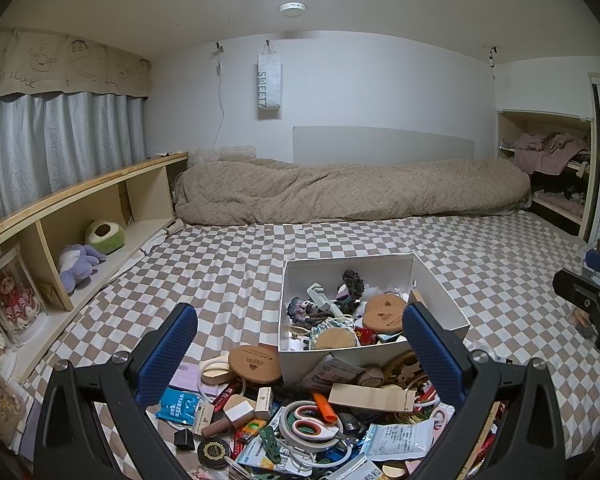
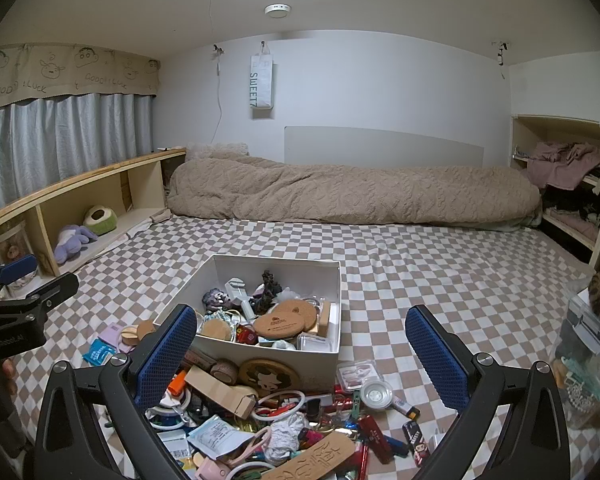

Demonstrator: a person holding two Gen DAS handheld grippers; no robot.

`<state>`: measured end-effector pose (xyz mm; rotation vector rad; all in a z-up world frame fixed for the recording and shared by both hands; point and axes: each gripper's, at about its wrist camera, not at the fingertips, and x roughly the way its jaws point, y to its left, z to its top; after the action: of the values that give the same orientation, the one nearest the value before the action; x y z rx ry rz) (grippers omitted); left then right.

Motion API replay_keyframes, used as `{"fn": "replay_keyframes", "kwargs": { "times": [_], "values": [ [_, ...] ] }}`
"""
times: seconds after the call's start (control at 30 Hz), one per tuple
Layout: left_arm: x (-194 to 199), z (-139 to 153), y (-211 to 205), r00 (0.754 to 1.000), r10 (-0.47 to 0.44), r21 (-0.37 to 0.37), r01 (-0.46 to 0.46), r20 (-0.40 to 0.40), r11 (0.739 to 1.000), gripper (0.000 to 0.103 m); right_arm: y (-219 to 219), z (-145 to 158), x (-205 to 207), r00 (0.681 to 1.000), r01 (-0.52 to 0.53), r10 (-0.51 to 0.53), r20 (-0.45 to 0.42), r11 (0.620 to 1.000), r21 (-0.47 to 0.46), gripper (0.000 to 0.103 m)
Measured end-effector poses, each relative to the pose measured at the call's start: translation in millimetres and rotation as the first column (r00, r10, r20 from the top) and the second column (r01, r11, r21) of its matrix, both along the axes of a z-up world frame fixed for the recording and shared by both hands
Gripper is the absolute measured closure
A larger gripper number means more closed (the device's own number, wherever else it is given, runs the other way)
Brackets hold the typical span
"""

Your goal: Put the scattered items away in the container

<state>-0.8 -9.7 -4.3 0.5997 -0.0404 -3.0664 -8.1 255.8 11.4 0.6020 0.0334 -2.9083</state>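
A white box (image 1: 440,292) (image 2: 336,292) stands on the checked bedsheet, partly filled with cork coasters (image 1: 384,312) (image 2: 284,322), crocheted pieces and small bits. In front of it lies a heap of scattered items: scissors (image 1: 314,426), a cork coaster (image 1: 256,362), a cardboard sleeve (image 1: 370,396) (image 2: 220,394), a round lid (image 2: 376,394), packets and tape rolls. My left gripper (image 1: 300,340) hangs open above the heap, nothing between its blue pads. My right gripper (image 2: 302,340) is likewise open and empty, over the heap's right side.
A beige duvet (image 1: 340,192) lies rolled along the far wall. A low wooden shelf (image 1: 80,216) with plush toys runs along the left. A clear plastic container (image 2: 584,356) sits at the right edge. Open checked sheet (image 2: 440,264) lies right of the box.
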Motion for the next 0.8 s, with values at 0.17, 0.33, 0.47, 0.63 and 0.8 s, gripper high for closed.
{"fn": "replay_keyframes", "kwargs": {
  "times": [0.17,0.33,0.47,0.63,0.8],
  "values": [
    [2.5,0.8,-0.2,1.0,0.003,-0.002,-0.003,0.0,1.0,0.0,0.2,0.6,-0.3,1.0,0.0,0.0,0.0,1.0,0.0,0.0],
    [2.4,0.7,0.3,1.0,0.004,-0.003,-0.004,0.0,1.0,0.0,0.2,-0.9,0.6,1.0,0.0,0.0,0.002,1.0,0.0,0.0],
    [2.5,0.5,0.2,1.0,0.004,-0.003,-0.004,0.001,1.0,0.0,-1.1,-0.5,2.7,1.0,0.0,0.0,0.004,1.0,0.003,0.0],
    [2.3,0.3,0.5,1.0,0.004,-0.004,-0.004,0.002,1.0,0.0,-1.0,-0.5,2.4,1.0,0.0,0.0,0.005,1.0,0.003,0.0],
    [2.1,-1.3,0.3,1.0,0.005,-0.003,-0.005,0.004,1.0,0.0,-1.5,-1.5,3.8,1.0,0.003,-0.003,0.005,1.0,0.001,0.0]
  ]
}}
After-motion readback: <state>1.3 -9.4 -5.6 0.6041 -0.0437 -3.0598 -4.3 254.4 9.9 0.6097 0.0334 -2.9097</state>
